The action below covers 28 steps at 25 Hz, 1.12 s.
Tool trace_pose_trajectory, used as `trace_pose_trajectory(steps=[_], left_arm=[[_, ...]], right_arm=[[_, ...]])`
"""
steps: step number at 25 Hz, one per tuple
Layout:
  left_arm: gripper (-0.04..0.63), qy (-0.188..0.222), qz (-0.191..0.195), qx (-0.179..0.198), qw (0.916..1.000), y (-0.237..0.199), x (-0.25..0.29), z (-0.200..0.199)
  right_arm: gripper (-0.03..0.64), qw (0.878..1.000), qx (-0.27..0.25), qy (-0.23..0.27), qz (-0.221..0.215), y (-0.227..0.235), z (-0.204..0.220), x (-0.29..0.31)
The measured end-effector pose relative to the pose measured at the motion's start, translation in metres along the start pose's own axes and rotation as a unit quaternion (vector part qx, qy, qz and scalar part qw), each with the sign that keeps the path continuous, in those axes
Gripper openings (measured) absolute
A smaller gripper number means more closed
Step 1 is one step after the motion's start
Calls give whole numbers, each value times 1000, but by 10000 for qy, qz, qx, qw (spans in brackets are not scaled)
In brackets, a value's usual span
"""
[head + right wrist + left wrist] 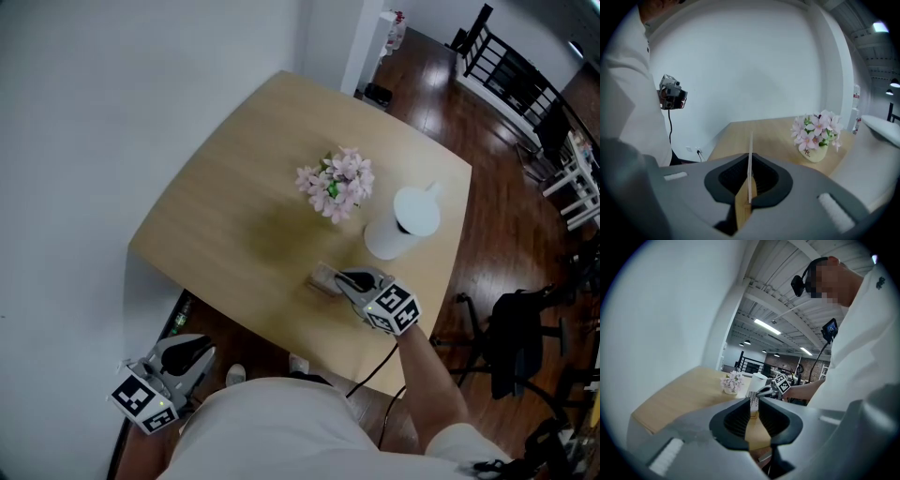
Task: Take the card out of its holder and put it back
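Right gripper (750, 174) is clamped shut on the card (751, 144): the pads pinch its lower part, and the card stands upright and edge-on, dead centre between the jaws, its top past the fingertips. A wood-coloured strip shows under the card in the jaw gap; holder or table, can't tell from the right gripper view. Head view puts the fingertips right at the holder (324, 278), touching or nearly so. My read: the card isn't clear of the slot yet, so the step in hand is extraction

Doing it well:
- pull straight up along the card's own plane, no twist, no side load; a thin card will likely bow or jam
- the holder looks light and nothing pins it, so if it rides up with the card, ease off, don't yank
- keep this grip, since re-gripping risks a drop
- get the lower edge fully clear before any sideways move
- hold the same orientation for the return, so the edge lines up with the slot

Left gripper (754, 414): jaws a narrow gap apart, nothing between them. It hangs low by the person's body, off the table (234, 206), with card and holder well ahead of its tips. It could come in to steady the holder

Flowers (816, 131) sit ahead and right of the right gripper's tips and the white jug (401, 223) is near on that side; keep the pull away from both
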<state>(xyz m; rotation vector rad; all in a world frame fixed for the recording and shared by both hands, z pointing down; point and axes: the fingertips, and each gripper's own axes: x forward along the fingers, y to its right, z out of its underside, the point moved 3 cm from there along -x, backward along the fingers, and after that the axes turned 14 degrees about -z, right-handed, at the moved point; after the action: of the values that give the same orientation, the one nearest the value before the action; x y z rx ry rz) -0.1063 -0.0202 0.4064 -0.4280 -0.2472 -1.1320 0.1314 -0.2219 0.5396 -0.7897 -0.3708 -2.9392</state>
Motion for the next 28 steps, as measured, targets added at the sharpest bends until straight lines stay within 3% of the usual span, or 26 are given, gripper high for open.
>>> trace_pose_trajectory(steps=[7, 13, 28], left_arm=[[63, 151, 340, 106, 9993, -14, -18, 1], [63, 229, 626, 247, 9975, -29, -41, 6], [69, 101, 1278, 537, 9903, -59, -117, 49]], right_arm=[[21, 9988, -155, 170, 425, -33, -36, -20], [20, 9973, -239, 287, 631, -92, -60, -19], [20, 9986, -292, 335, 297, -302, -88, 49]])
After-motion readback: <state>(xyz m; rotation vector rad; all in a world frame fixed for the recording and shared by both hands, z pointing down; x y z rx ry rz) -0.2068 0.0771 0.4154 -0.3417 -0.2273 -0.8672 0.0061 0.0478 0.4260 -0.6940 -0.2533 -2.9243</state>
